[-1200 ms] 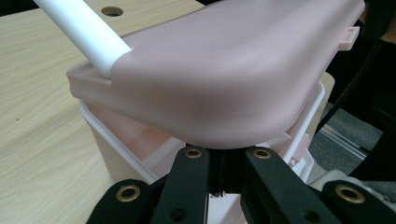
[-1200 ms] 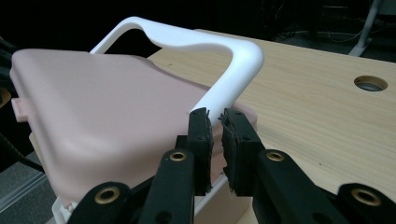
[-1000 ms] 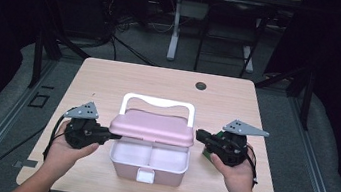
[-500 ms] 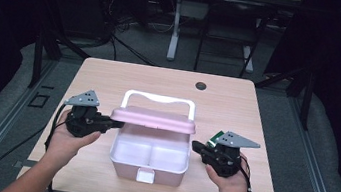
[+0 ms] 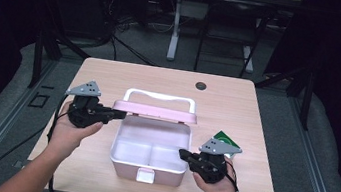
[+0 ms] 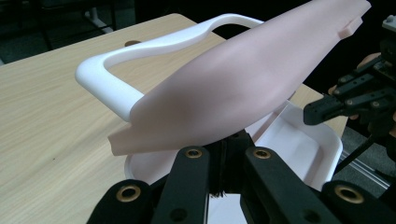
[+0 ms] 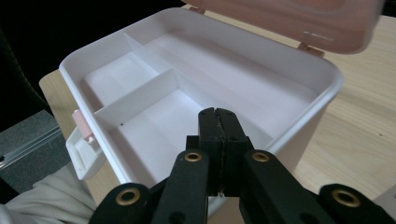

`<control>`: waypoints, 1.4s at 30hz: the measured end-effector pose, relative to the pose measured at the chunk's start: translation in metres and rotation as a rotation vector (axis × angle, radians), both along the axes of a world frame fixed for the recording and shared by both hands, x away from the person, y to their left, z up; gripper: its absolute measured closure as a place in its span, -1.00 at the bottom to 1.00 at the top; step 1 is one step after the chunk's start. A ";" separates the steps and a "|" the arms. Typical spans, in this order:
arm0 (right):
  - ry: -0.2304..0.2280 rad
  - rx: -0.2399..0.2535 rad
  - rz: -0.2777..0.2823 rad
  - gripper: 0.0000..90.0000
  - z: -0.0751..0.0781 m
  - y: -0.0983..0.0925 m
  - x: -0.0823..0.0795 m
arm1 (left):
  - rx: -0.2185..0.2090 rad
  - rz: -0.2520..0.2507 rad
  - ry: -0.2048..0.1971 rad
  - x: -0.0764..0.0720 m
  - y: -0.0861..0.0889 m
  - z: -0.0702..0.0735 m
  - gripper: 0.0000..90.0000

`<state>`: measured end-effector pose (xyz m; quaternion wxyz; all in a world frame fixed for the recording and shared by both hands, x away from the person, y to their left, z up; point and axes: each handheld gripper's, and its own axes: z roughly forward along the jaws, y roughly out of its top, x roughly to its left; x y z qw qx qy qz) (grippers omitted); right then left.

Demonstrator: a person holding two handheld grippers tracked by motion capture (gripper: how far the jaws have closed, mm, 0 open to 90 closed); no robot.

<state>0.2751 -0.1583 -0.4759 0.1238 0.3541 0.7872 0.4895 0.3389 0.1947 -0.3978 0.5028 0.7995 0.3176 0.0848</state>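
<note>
A pink-and-white box (image 5: 150,148) sits on the table (image 5: 238,100), nearer the person's edge, with its pink lid (image 5: 155,111) raised and standing about half open on the far hinges. The white handle (image 5: 160,97) arches behind the lid. Inside, white dividers split the box into compartments, one long at the back and smaller ones in front; a small latch (image 5: 145,175) hangs at the front wall.

The left gripper (image 5: 114,114) has its jaws closed at the left end of the lid, under its edge, propping it up. The right gripper (image 5: 185,154) is pressed shut on nothing, its tips just over the right rim of the box. A green card (image 5: 229,139) lies on the table just behind that hand
</note>
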 end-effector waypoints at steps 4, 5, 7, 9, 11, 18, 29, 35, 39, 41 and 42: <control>0.008 -0.010 0.016 1.00 -0.004 0.006 -0.001 | 0.003 0.000 0.003 0.003 0.000 0.002 1.00; 0.008 -0.013 0.018 1.00 -0.005 0.007 -0.001 | 0.002 0.002 0.004 0.004 0.000 0.003 1.00; 0.013 -0.013 0.026 1.00 -0.007 0.009 -0.002 | 0.006 0.002 0.005 0.005 0.000 0.004 1.00; 0.019 -0.013 0.029 1.00 -0.009 0.010 -0.003 | 0.008 0.003 0.005 0.006 -0.001 0.005 1.00; 0.023 -0.014 0.034 1.00 -0.009 0.011 -0.004 | 0.010 0.004 0.003 0.008 -0.001 0.005 1.00; 0.032 -0.027 0.055 1.00 -0.014 0.016 -0.008 | 0.006 0.010 0.009 0.011 -0.001 0.007 1.00; 0.035 -0.027 0.053 1.00 -0.015 0.012 -0.009 | 0.003 0.020 0.016 0.017 -0.002 0.008 1.00; 0.032 -0.030 0.059 1.00 -0.015 0.012 -0.009 | 0.008 0.028 0.019 0.022 -0.002 0.011 1.00; 0.038 -0.026 0.062 1.00 -0.015 0.010 -0.008 | 0.010 0.031 0.019 0.026 -0.003 0.012 1.00; 0.042 -0.024 0.063 1.00 -0.015 0.009 -0.008 | 0.008 0.035 0.021 0.028 -0.003 0.013 1.00; 0.042 -0.021 0.062 1.00 -0.015 0.008 -0.007 | 0.007 0.038 0.022 0.029 -0.003 0.013 1.00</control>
